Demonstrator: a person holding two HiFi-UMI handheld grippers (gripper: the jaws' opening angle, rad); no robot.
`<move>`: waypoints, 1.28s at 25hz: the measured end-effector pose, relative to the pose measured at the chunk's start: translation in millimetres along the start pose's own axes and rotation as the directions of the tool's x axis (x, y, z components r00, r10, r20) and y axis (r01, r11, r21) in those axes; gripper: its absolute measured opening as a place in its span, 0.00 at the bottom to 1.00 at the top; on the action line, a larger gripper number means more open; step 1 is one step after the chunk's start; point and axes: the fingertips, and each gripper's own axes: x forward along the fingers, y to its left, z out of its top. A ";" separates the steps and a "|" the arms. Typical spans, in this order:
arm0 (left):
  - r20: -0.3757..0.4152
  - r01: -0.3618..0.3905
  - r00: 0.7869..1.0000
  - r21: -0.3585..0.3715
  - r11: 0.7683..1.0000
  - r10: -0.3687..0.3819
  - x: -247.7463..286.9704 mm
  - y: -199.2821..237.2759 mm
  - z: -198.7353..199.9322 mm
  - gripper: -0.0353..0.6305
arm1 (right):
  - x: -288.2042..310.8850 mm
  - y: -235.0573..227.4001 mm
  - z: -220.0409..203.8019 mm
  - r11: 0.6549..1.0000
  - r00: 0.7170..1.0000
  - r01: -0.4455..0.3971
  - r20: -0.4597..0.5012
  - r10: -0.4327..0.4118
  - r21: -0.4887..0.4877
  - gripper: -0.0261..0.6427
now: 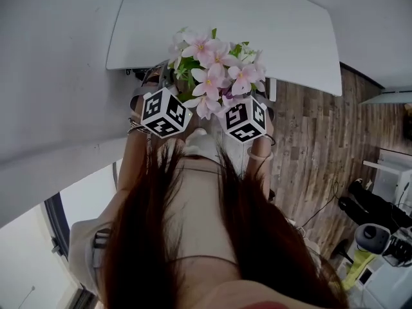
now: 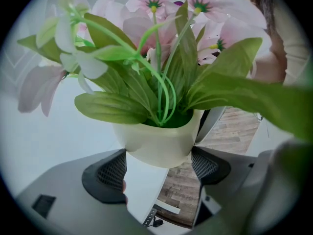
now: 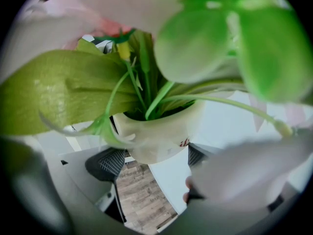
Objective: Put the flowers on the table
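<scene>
Both grippers hold one small cream-white pot (image 2: 161, 141) of pink-petalled flowers (image 1: 215, 69) with long green leaves (image 2: 132, 89) up in the air, close in front of the person's chest.

The left gripper (image 2: 159, 166) has its jaws closed in on the lower part of the pot. Its black mesh pads (image 2: 112, 173) touch the pot wall on either side, and the rounded base sits between them. The right gripper (image 3: 154, 159) grips the same pot from the other side in the same way. In its own view one dark pad (image 3: 110, 163) presses the pot's left flank, and the opposite pad is half hidden behind a blurred pale petal. A small red mark shows low on the pot wall there (too small to read).

In the head view the blooms hang over the near edge of the white rounded tabletop (image 1: 270, 24), while the two marker cubes (image 1: 164, 111) sit just below them. The pot is clear of the tabletop. Under its base both gripper views show the tabletop's edge and the brown wooden plank floor (image 1: 309, 147) below. The person's long dark hair (image 1: 257, 237) fills the lower part of the head view.
</scene>
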 end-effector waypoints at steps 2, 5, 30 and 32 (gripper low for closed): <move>-0.003 -0.010 1.000 -0.004 1.000 0.010 0.9 -1.2 -0.3 0.68 | 0.7 0.0 -1.7 1.000 1.000 -0.005 0.005 0.005 -0.006 0.67; -0.015 -0.014 1.000 -0.011 1.000 0.014 5.6 -1.7 -4.6 0.68 | 5.9 -0.1 -4.9 1.000 1.000 -0.011 0.011 0.011 -0.014 0.67; -0.033 -0.009 0.999 -0.028 1.000 0.008 58.4 48.6 -17.2 0.68 | 65.3 -46.0 -10.1 0.998 0.998 -0.057 -0.001 0.057 -0.007 0.67; -0.033 -0.006 0.999 -0.029 1.000 0.006 59.8 49.6 -17.1 0.68 | 66.5 -47.1 -10.5 0.998 0.998 -0.061 -0.003 0.061 -0.002 0.67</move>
